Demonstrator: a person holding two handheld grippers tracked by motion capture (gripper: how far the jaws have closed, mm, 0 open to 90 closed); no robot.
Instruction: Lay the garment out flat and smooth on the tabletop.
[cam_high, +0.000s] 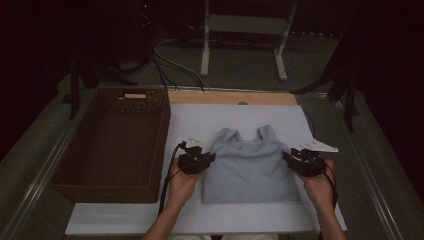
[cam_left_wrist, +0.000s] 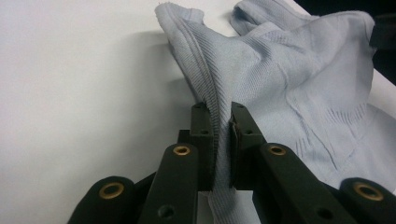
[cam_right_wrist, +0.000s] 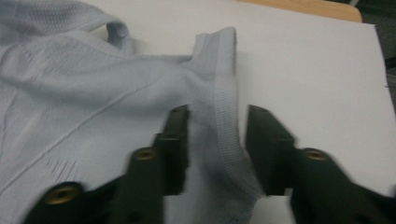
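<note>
A light blue knitted sleeveless top (cam_high: 250, 165) lies on the white table (cam_high: 200, 120), straps toward the far side. My left gripper (cam_high: 207, 159) is at its left edge, and in the left gripper view that gripper (cam_left_wrist: 219, 122) is shut on the ribbed armhole edge of the top (cam_left_wrist: 299, 70), lifting it a little. My right gripper (cam_high: 289, 156) is at the top's right edge. In the right gripper view the gripper (cam_right_wrist: 217, 122) stands open, its jaws either side of the ribbed hem of the top (cam_right_wrist: 93, 93), apart from it.
A dark brown wicker basket (cam_high: 115, 145) stands on the left, its rim next to the white sheet. A wooden strip (cam_high: 230, 97) runs along the far table edge. Cables and a white metal stand (cam_high: 245, 30) are on the floor beyond.
</note>
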